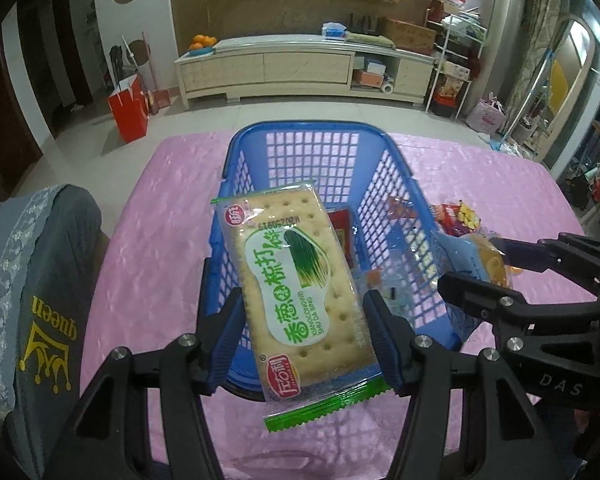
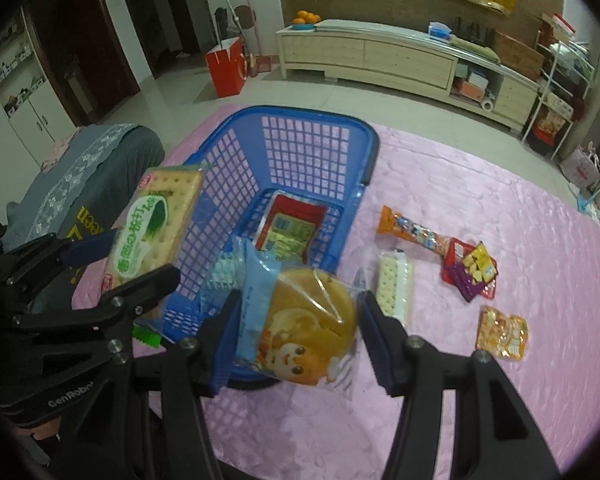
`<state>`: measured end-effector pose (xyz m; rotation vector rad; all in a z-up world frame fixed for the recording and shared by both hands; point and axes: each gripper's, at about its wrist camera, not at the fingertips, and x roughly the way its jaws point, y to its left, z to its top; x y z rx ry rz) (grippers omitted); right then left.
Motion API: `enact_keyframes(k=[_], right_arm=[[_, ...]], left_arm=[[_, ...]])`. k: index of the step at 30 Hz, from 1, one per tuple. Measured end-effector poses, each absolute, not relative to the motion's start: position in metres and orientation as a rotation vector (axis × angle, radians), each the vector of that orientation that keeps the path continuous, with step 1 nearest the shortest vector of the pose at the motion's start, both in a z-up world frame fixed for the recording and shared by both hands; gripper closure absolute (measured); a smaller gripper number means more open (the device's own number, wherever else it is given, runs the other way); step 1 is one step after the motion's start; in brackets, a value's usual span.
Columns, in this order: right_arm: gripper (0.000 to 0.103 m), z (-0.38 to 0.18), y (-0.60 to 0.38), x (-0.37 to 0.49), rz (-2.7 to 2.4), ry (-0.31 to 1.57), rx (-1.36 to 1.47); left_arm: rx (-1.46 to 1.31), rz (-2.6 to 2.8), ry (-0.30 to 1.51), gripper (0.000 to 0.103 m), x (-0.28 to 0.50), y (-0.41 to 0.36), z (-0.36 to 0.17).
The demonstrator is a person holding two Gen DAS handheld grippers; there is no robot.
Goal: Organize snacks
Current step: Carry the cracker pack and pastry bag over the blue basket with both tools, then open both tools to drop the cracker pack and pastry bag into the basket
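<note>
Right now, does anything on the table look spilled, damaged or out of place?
Nothing looks spilled or torn. Several snack packets lie loose on the pink tablecloth right of the blue basket, not yet sorted. The left gripper holds a cracker pack, the right gripper a bun packet.

The blue basket (image 2: 300,168) stands open at the top; its far half is bare of goods, while a red packet (image 2: 290,228) lies on the floor of its near half. Both tongs hang over its near rim: the left tongs (image 1: 300,332), clamped on a cracker packet (image 1: 296,292), crowd the left wall, and the right tongs (image 2: 296,336), clamped on a bun packet (image 2: 300,328), fill the near right corner, so little gap lies between them. Right of the basket, the pink desk (image 2: 480,184) carries a cracker pack (image 2: 396,288) just beside the right tongs, then a snack cluster (image 2: 468,268) and an orange pouch (image 2: 502,332). The desk beyond them is bare. A grey cushioned chair (image 1: 40,280) blocks the desk's left edge.
</note>
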<state>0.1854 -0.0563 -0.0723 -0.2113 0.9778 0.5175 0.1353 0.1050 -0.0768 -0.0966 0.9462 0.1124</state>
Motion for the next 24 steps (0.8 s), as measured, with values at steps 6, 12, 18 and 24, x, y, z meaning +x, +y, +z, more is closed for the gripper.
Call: enact_keyframes(k=[6, 12, 18, 24], right_arm=[[0.042, -0.077, -0.046, 0.191, 0.508, 0.983, -0.236], [0.042, -0.078, -0.049, 0.194, 0.502, 0.985, -0.231], [0.042, -0.075, -0.056, 0.192, 0.495, 0.984, -0.225], [0.042, -0.069, -0.058, 0.188, 0.504, 0.976, -0.202]], left_arm=[[-0.107, 0.108, 0.973, 0.046, 0.143, 0.114, -0.088], [-0.087, 0.113, 0.979, 0.045, 0.151, 0.115, -0.092], [-0.064, 0.144, 0.942, 0.024, 0.147, 0.113, -0.089], [-0.062, 0.143, 0.93, 0.023, 0.14, 0.115, -0.079]])
